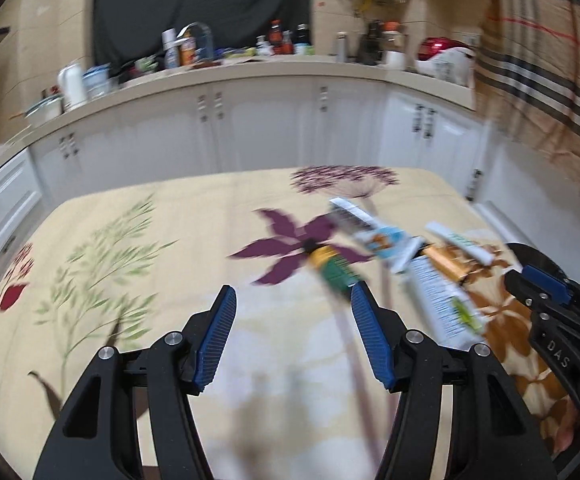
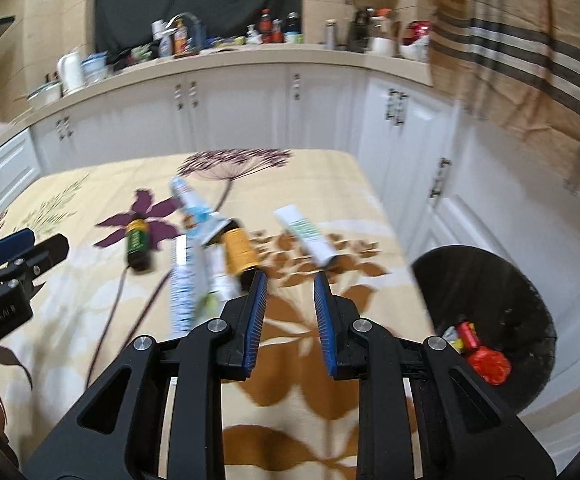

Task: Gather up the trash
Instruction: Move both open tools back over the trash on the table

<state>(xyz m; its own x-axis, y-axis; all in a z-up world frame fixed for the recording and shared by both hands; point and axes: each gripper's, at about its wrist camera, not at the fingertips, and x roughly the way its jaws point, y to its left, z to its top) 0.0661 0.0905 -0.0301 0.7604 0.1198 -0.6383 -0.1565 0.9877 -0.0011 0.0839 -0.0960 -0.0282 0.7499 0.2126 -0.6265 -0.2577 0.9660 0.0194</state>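
Trash: blurred tubes and small green-labelled bottle (image 2: 137, 245) left of round black bin (image 2: 489, 280) (red wrappers inside); left gripper (image 1: 293, 300) spread and empty, right gripper (image 2: 290, 284) slightly parted, pinching nothing.

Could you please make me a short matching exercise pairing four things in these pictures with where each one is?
Things:
1. green-labelled bottle
2. yellow-labelled bottle
3. red wrapper
4. white kettle

Places:
A. inside the black bin
B. on the kitchen counter
C. lying on the purple flower print of the tablecloth
D. lying just ahead of the right hand-held gripper

Pairs: 1-C, 2-D, 3-A, 4-B
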